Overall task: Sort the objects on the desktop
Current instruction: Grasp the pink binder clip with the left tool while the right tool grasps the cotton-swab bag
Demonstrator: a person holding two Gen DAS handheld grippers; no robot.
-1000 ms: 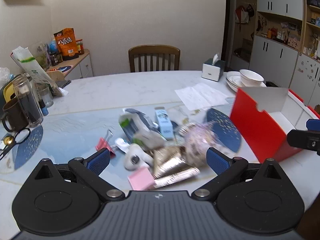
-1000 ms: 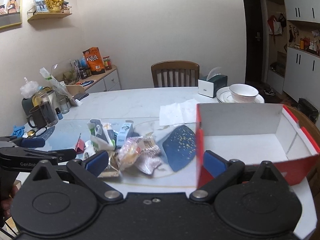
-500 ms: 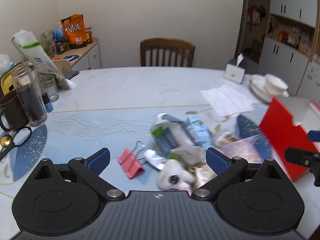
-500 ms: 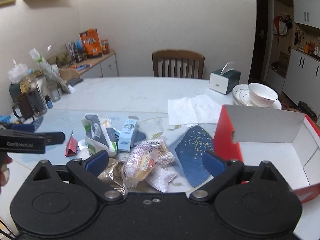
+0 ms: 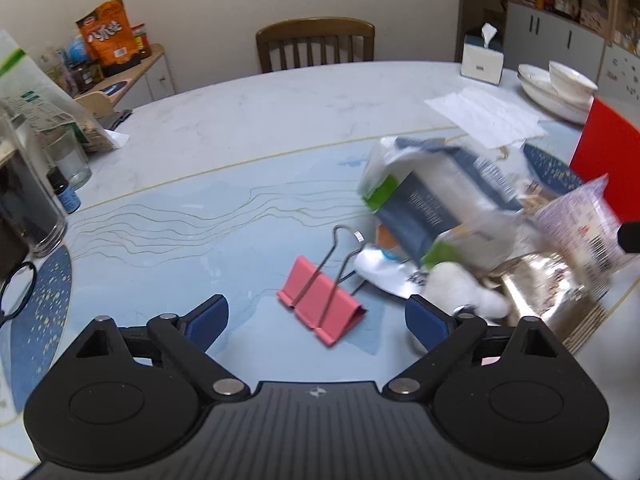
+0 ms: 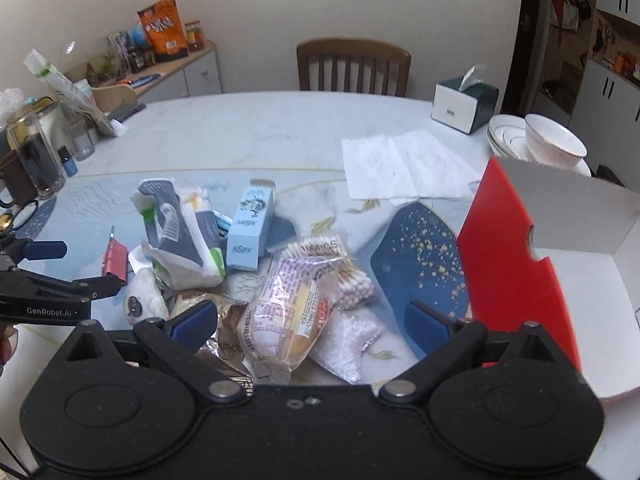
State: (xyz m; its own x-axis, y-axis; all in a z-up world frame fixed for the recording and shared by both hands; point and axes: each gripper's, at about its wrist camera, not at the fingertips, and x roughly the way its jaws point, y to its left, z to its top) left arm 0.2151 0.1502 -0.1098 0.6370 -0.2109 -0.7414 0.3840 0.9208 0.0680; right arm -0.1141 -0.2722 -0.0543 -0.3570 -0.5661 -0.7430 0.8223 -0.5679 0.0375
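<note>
The left claw [image 5: 316, 318] is hovering low over the pale blue patterned tabletop [image 5: 192, 216] with its jaws spread wide and nothing between them. A pink metal binder clip with wire handles [image 5: 322, 304] is lying directly ahead of it, between the two blue fingertips, so the left claw is probably lining up to take this clip first; it sits apart from the heap and should come away cleanly. Just right of the clip a crumpled white, grey and green plastic pouch [image 5: 432, 200] is leaning on a small white soft toy [image 5: 464, 292], which is crowding the right fingertip and could get caught in a closing grip.

The right claw [image 6: 312, 326] is likewise gaping wide and holding nothing, hanging over the heap. A clear-wrapped bread roll with printed label [image 6: 288, 316] is lying straight ahead between its fingertips, resting on a bag of cotton swabs [image 6: 348, 280]. Beyond it a light blue cardboard carton [image 6: 252, 232] is standing. To the right of this claw a red and white open cardboard box [image 6: 516, 276] is waiting, likely the sorting bin, its red wall close to the right fingertip.
</note>
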